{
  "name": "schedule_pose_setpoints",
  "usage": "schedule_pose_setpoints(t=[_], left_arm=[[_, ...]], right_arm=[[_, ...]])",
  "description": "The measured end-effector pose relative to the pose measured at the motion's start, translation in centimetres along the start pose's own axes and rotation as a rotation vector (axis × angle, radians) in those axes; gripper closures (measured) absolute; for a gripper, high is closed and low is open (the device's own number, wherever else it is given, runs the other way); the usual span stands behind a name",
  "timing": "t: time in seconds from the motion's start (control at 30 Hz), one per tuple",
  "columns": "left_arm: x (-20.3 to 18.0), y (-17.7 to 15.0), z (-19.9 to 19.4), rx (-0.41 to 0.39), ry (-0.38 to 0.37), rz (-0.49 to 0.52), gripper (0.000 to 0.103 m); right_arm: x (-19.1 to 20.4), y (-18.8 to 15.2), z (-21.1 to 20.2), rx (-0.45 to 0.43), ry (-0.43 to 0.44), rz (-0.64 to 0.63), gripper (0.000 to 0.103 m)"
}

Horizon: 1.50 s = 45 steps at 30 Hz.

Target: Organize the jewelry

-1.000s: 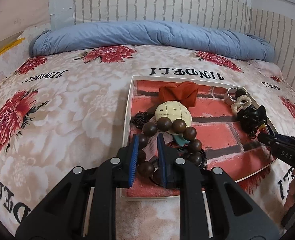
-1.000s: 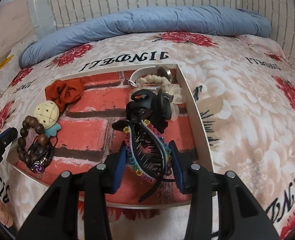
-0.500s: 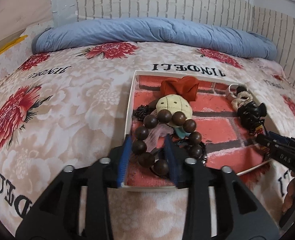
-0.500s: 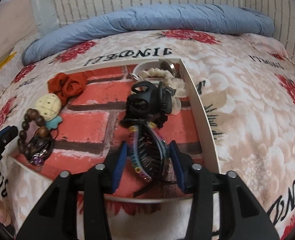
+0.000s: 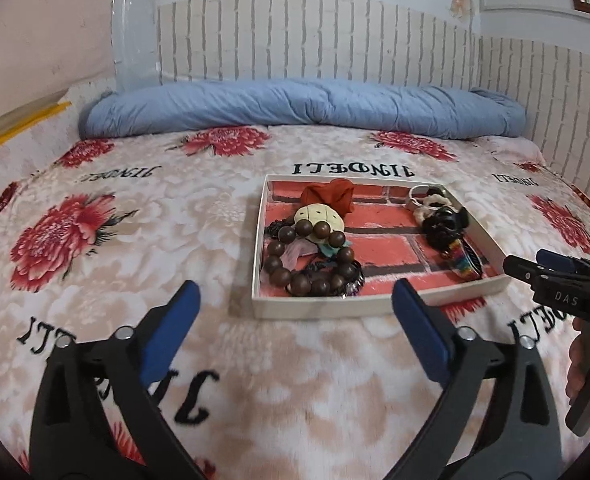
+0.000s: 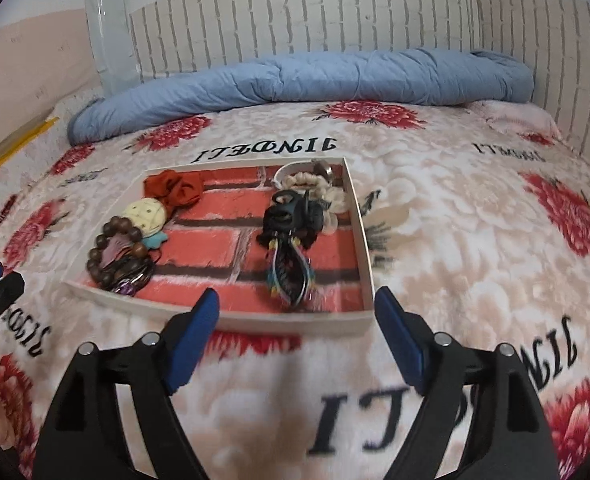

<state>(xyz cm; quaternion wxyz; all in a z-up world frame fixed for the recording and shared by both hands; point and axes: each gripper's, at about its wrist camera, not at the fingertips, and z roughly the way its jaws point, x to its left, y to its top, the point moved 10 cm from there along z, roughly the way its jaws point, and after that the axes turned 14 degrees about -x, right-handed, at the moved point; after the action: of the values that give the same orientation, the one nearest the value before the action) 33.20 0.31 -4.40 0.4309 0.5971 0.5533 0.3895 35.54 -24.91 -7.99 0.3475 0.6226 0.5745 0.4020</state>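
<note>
A shallow white tray (image 5: 315, 307) (image 6: 295, 322) with a red brick-print floor lies on the bed. In it are a brown wooden bead bracelet (image 5: 307, 276) (image 6: 109, 250), a cream ornament (image 5: 319, 216) (image 6: 145, 214), a red cloth scrunchie (image 5: 329, 196) (image 6: 175, 188), a black claw clip (image 5: 441, 226) (image 6: 291, 216), a multicoloured hair clip (image 5: 465, 266) (image 6: 289, 272) and white pieces at the far right corner (image 6: 315, 182). My left gripper (image 5: 295, 320) is open and empty, in front of the tray. My right gripper (image 6: 295, 320) is open and empty, at the tray's near edge.
The tray rests on a cream blanket with red flowers (image 5: 95, 280) and black lettering. A rolled blue duvet (image 5: 295, 108) lies along the brick-patterned wall behind. The right gripper shows at the right edge of the left wrist view (image 5: 555, 280).
Both grippers have let go, opened wide and pulled back from the tray. The bead bracelet and the multicoloured clip now lie in the tray.
</note>
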Motion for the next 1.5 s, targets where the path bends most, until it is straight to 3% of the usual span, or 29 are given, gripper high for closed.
schedule_pose_setpoints(t=[0.43,0.7,1.23,1.5], left_arm=[[0.5,-3.0,-6.4,-0.064,0.027,-0.040,0.005],[0.9,-3.6,-8.5,-0.146,0.082,-0.035,0.005],[-0.6,-3.7,-9.4,-0.197,0.081,0.041,0.005],[-0.2,-3.7,-9.3,-0.195,0.086,0.021,0.005]], right_arm=[[-0.9,-2.8,-7.3,-0.146,-0.016,-0.051,0.014],[-0.4,-2.0,-11.7,-0.314,-0.046,-0.096,0.005],[-0.5,-2.5,-12.1,-0.338,-0.054,-0.088,0.004],[-0.3,-2.5,-12.3,-0.350,-0.061,-0.103,0.004]])
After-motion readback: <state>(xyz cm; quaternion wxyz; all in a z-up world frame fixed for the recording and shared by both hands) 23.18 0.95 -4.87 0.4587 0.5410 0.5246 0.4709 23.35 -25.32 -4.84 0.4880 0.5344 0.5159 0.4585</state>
